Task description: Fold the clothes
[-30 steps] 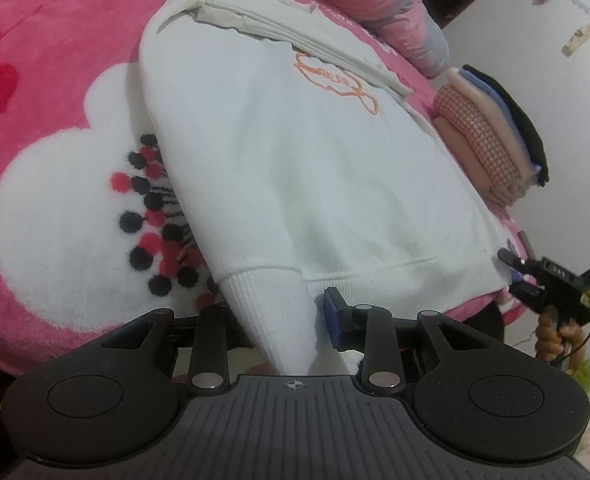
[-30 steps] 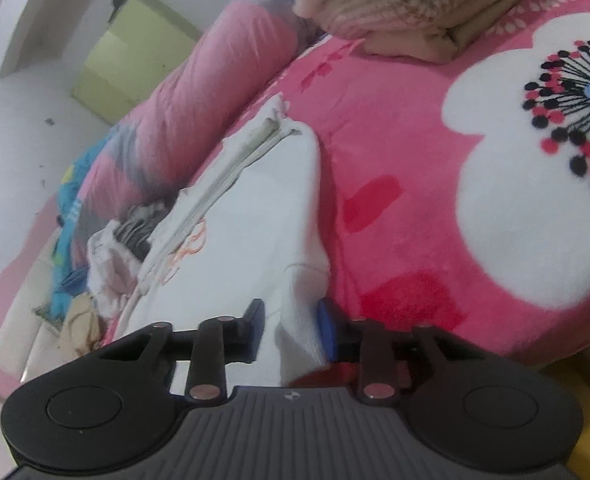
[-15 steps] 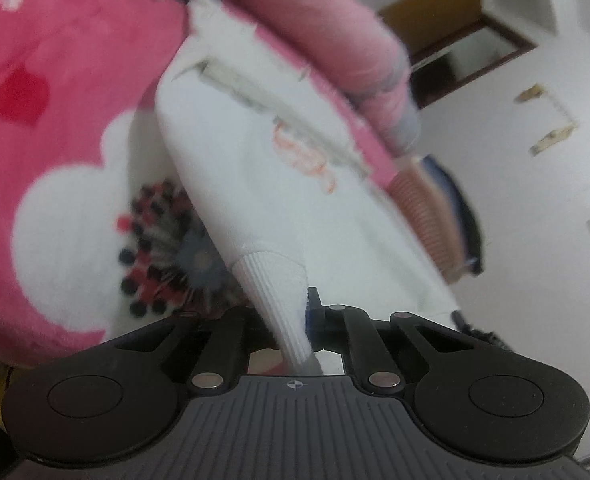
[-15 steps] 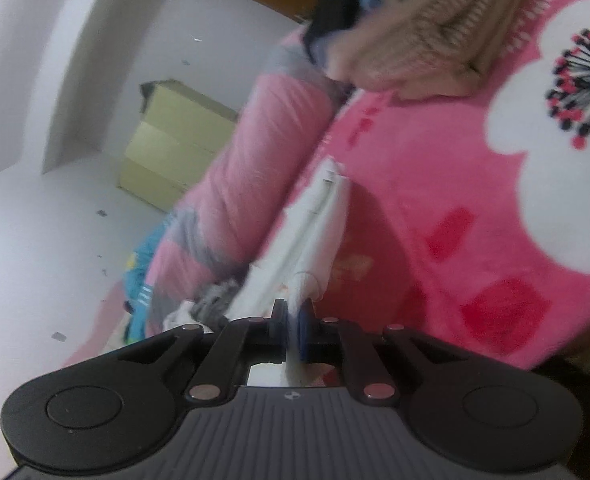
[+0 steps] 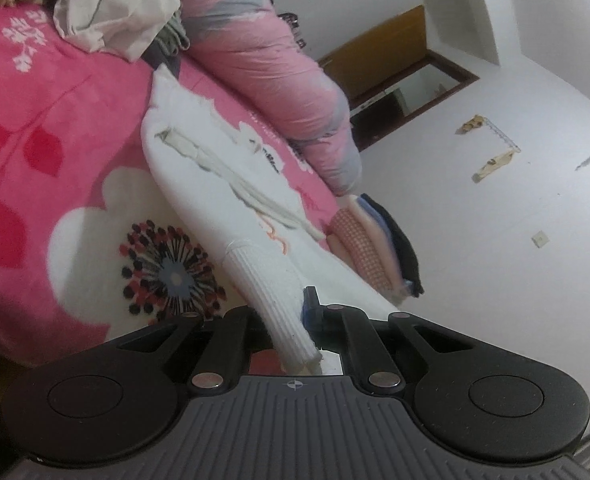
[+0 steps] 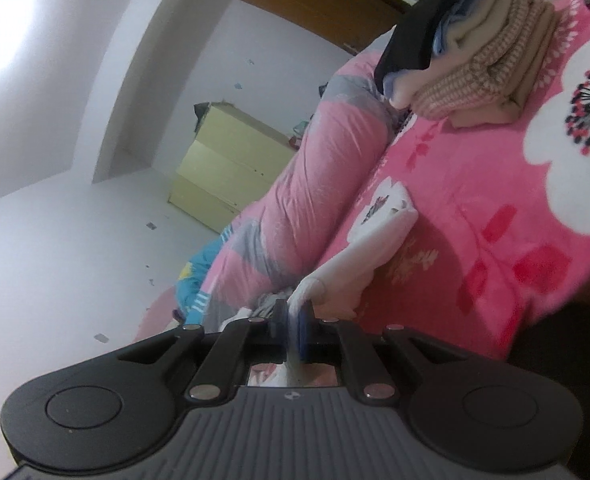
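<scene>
A white sweater (image 5: 215,168) with an orange print lies on the pink flowered blanket (image 5: 47,152), its sleeves folded across the chest. My left gripper (image 5: 291,312) is shut on the ribbed hem at one bottom corner, which is lifted off the bed. In the right wrist view the white sweater (image 6: 359,256) runs away from me as a narrow raised strip. My right gripper (image 6: 293,328) is shut on its other hem corner, thin cloth pinched between the blue pads.
A stack of folded clothes (image 5: 375,248) sits beyond the sweater, and the same stack of folded clothes (image 6: 467,52) fills the right view's top. A rolled pink quilt (image 5: 279,68) lines the far side. Loose garments (image 5: 107,12) lie heaped at the head. A yellow-green cabinet (image 6: 227,168) stands by the wall.
Both grippers went from open around the hem to shut on it, then rose and tilted up. The sweater's bottom edge has come up off the blanket with them.
</scene>
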Demonstrator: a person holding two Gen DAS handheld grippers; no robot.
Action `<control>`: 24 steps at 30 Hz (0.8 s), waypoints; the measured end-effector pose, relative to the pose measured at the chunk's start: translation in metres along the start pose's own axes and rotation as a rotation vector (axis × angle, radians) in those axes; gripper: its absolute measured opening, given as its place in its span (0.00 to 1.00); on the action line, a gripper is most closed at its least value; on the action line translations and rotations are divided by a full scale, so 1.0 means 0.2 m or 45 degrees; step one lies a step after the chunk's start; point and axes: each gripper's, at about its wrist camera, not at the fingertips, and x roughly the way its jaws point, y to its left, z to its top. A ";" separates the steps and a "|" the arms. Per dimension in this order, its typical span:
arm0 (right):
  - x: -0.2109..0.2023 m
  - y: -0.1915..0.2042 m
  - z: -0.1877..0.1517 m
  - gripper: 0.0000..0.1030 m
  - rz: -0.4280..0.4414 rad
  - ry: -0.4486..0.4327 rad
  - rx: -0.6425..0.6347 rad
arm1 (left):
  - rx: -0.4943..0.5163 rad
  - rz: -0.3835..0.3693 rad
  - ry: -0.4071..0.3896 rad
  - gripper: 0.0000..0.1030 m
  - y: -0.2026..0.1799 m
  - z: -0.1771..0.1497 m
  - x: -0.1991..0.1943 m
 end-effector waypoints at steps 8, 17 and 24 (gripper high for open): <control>-0.37 0.14 -0.23 0.05 -0.028 0.014 0.068 | -0.068 0.019 -0.068 0.04 -0.02 -0.19 -0.30; -0.20 0.16 -0.13 0.05 0.050 0.052 0.101 | -0.031 -0.009 -0.103 0.05 0.00 0.02 -0.21; 0.24 0.18 0.15 0.05 0.125 0.049 0.070 | 0.020 -0.061 -0.203 0.05 0.00 0.38 -0.02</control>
